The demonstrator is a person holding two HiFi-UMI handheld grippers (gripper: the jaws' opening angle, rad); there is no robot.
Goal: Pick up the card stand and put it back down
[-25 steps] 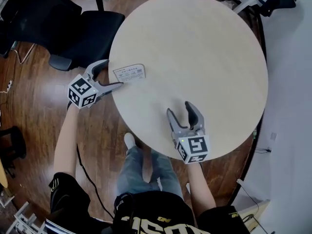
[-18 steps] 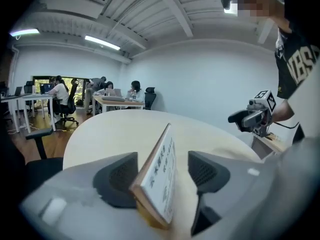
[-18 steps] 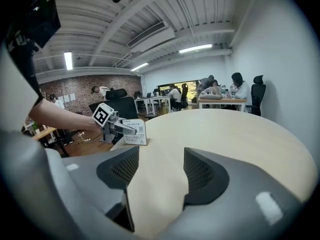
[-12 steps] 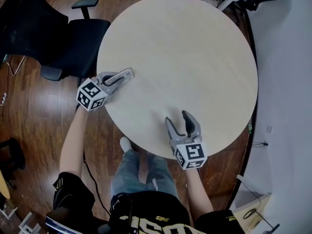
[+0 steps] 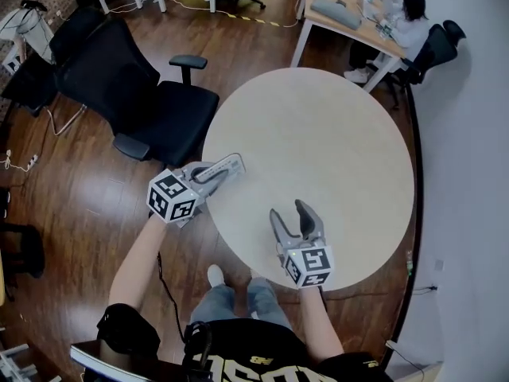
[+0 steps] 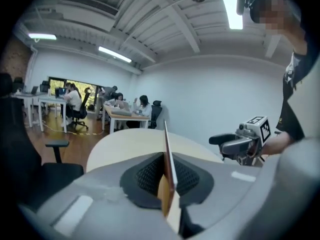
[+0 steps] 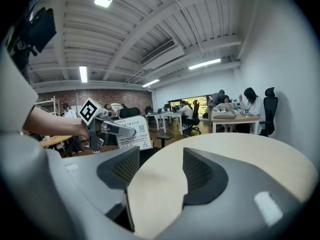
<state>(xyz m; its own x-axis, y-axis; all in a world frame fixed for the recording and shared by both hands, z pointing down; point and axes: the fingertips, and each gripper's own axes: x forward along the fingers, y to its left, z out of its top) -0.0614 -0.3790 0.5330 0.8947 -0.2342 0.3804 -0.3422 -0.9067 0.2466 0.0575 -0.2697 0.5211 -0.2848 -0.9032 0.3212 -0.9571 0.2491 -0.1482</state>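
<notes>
The card stand (image 5: 227,164) is a thin clear sheet with a printed card. It shows edge-on between the pads in the left gripper view (image 6: 167,156). My left gripper (image 5: 225,168) is shut on it and holds it up over the left edge of the round table (image 5: 334,134). In the right gripper view the card stand (image 7: 134,133) faces me, pinched by the left gripper (image 7: 120,129) above table height. Near the table's front edge my right gripper (image 5: 291,214) stands open and holds nothing, with only tabletop showing between its fingers (image 7: 200,176).
A black office chair (image 5: 139,94) stands left of the table on the wood floor. A desk (image 5: 350,10) with a seated person (image 5: 409,22) is at the back right. A white wall runs along the right.
My left gripper went from open around the card stand on the table to shut on it, and it now holds it raised at the table's left edge. The right gripper has barely moved.
</notes>
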